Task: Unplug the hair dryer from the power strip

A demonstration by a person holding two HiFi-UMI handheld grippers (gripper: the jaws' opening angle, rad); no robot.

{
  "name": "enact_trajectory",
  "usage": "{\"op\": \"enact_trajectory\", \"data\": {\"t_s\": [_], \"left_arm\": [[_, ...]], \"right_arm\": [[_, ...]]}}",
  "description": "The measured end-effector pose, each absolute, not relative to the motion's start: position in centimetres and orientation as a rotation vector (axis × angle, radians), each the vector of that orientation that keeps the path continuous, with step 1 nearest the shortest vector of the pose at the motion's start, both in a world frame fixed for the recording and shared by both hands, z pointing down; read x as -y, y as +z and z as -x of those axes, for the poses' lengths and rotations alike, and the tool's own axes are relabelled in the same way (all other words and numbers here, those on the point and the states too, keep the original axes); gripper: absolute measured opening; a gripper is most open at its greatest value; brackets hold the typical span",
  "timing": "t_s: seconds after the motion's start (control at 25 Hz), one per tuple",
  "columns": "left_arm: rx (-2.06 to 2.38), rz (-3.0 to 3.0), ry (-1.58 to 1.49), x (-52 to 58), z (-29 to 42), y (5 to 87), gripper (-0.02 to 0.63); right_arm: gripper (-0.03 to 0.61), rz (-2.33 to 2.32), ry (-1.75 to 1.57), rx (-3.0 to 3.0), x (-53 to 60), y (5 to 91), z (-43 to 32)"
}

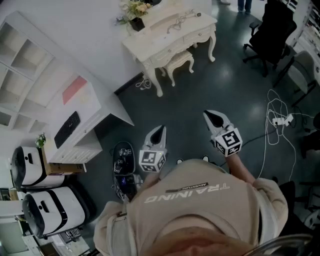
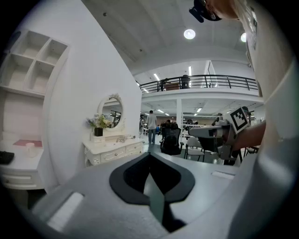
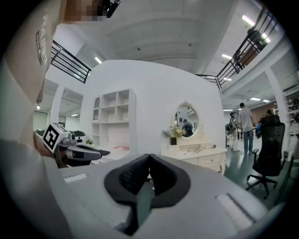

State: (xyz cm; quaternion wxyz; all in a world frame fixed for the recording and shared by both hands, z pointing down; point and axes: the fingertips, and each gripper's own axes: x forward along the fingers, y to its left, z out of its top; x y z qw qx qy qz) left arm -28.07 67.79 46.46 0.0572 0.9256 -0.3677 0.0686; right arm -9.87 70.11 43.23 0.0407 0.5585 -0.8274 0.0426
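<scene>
Floor (image 1: pixel 235 90) looked down on steeply from above in the head view, room faced almost level and forward in both gripper views, white dressing table (image 1: pixel 170 31) shared at a distance by all three.

1. Two grey hand-held two-jaw grippers (image 1: pixel 160 129) (image 1: pixel 208 114).
2. One cream carved dressing table (image 1: pixel 170 37).
3. One matching cream stool (image 1: pixel 180 60).
4. One black swivel office chair (image 1: pixel 272 30).
5. Two white rounded machines with black bands (image 1: pixel 31 166) (image 1: pixel 50 210).
6. One round white-framed wall mirror (image 2: pixel 111 111).
7. One dark pot of pale flowers (image 1: pixel 135 12).
8. One white power strip (image 1: pixel 281 120) on a white cable.
</scene>
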Motion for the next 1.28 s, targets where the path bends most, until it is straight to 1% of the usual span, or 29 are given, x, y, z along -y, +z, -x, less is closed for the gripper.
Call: {"op": "enact_trajectory", "data": {"t_s": [0.16, 0.4, 0.64, 0.76, 1.04, 1.28], "left_arm": [[1.093, -2.808, 0.193, -66.5, 28.3, 47.1, 0.006], [1.039, -2.875, 0.147, -64.0, 27.6, 45.8, 0.006], [0.94, -2.903, 0.145, -61.9, 28.5, 46.7, 0.006], [0.88, -2.925, 0.14, -60.8, 28.2, 46.9, 0.006], [0.798, -2.94, 0.152, -57.8, 25.5, 47.4, 0.006], [0.818, -2.926, 0.15, -54.3, 20.2, 47.0, 0.006]], "right_arm": [[0.005, -1.695, 0.131, 2.531, -69.4, 43.4, 10.6], [0.004, -1.718, 0.145, 2.487, -68.2, 44.0, 11.1], [0.004, -1.782, 0.092, 2.483, -65.8, 43.0, 12.9], [0.005, -1.814, 0.137, 2.453, -65.3, 43.6, 13.0], [0.005, -1.797, 0.208, 2.431, -63.0, 45.4, 11.3], [0.005, -1.693, 0.162, 2.553, -58.0, 45.2, 7.5]]}}
